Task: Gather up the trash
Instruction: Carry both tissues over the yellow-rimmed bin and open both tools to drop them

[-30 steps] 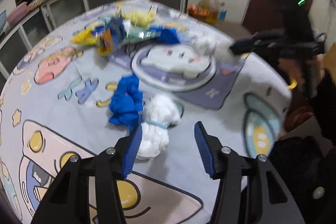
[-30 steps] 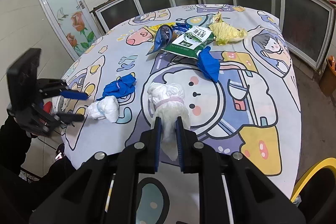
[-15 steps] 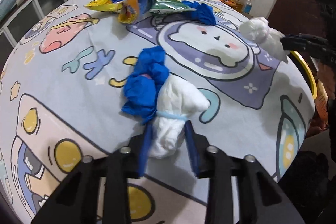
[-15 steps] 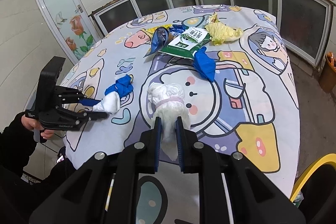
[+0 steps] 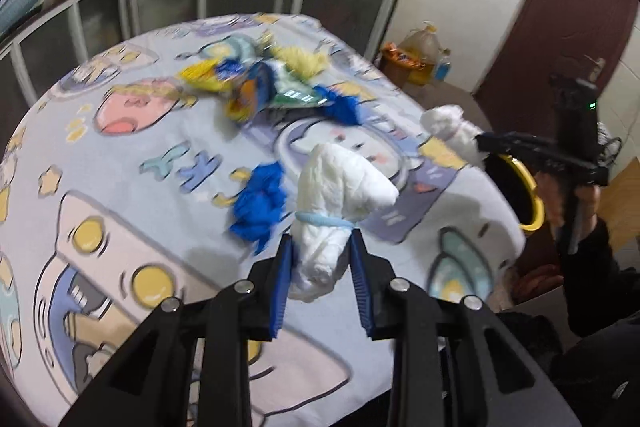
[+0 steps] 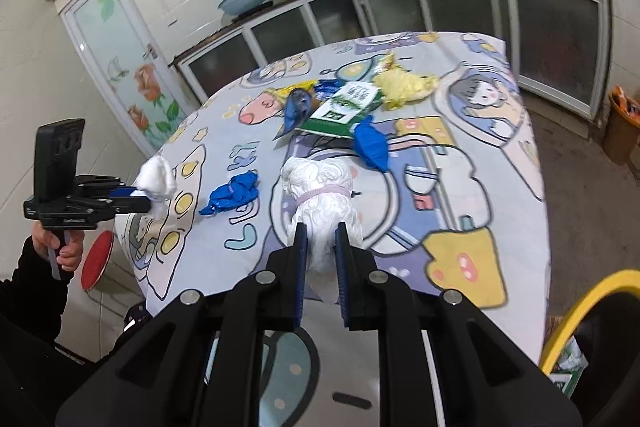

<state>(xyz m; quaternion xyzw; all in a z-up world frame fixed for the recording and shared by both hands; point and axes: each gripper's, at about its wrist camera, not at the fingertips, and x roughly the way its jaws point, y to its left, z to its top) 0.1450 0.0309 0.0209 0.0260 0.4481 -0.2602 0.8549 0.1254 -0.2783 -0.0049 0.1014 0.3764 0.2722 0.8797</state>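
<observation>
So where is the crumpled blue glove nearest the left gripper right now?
The crumpled blue glove lies on the tablecloth, just left of the white bundle clamped in the left gripper; the right wrist view shows it too.

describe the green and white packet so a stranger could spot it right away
On the cartoon tablecloth, look at the litter pile at the far end. The green and white packet lies flat between a crumpled yellow wrapper and a blue pouch, the only printed green one.

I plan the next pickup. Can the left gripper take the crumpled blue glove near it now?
Probably not yet. The left gripper is shut on a white tied bundle, so its fingers are occupied. The crumpled blue glove lies uncovered on the tablecloth nearby.
</observation>
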